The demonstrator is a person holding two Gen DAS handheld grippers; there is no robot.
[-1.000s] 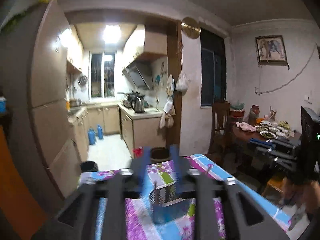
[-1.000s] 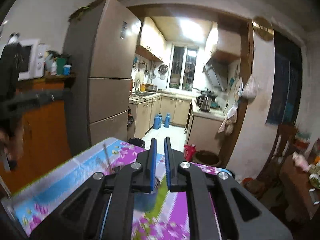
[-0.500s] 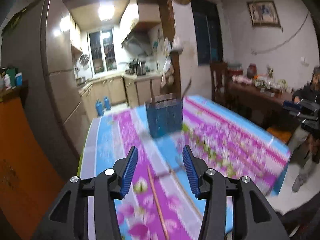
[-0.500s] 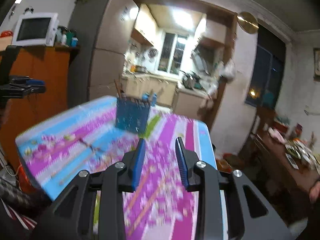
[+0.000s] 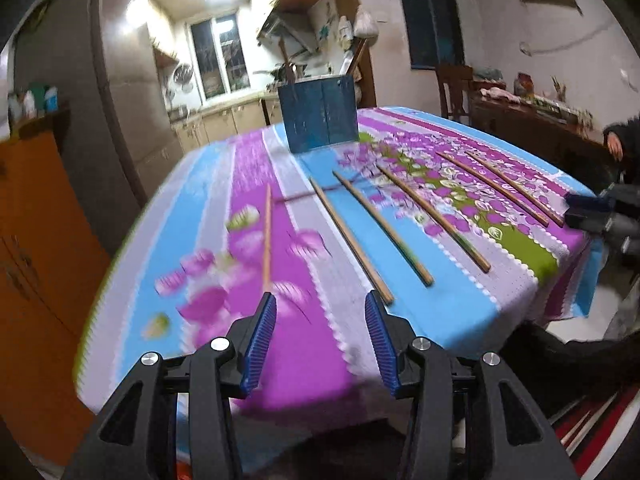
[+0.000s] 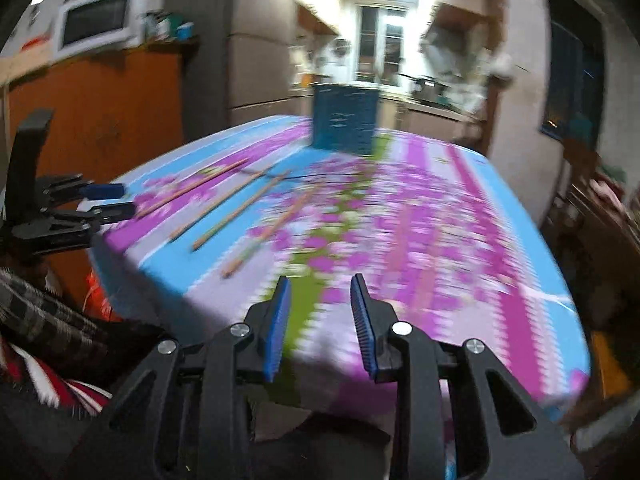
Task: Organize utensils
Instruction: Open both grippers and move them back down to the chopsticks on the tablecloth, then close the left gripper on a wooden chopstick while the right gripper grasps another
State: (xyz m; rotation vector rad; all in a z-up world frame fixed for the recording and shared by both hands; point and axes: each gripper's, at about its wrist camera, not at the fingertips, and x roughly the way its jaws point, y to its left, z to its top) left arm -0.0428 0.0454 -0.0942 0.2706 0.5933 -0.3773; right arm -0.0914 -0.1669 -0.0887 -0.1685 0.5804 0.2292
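Note:
Several wooden chopsticks (image 5: 350, 240) lie spread on the flowered tablecloth (image 5: 304, 352), and show blurred in the right wrist view (image 6: 236, 208). A blue utensil holder (image 5: 318, 114) stands at the table's far end, and shows in the right wrist view (image 6: 344, 118). My left gripper (image 5: 320, 308) is open and empty above the near table edge, between two chopsticks' near ends. My right gripper (image 6: 320, 292) is open and empty above the near edge on the right side. Each gripper shows in the other's view: the right (image 5: 592, 210), the left (image 6: 100, 200).
An orange cabinet (image 5: 36, 240) stands left of the table with a microwave (image 6: 96, 24) on it. A fridge (image 6: 256, 40) and kitchen lie behind. A dark side table (image 5: 532, 120) with dishes and a chair stand to the right.
Both grippers have pulled back and tilted down from the blue holder to the near table edge. The right gripper went from shut to open.

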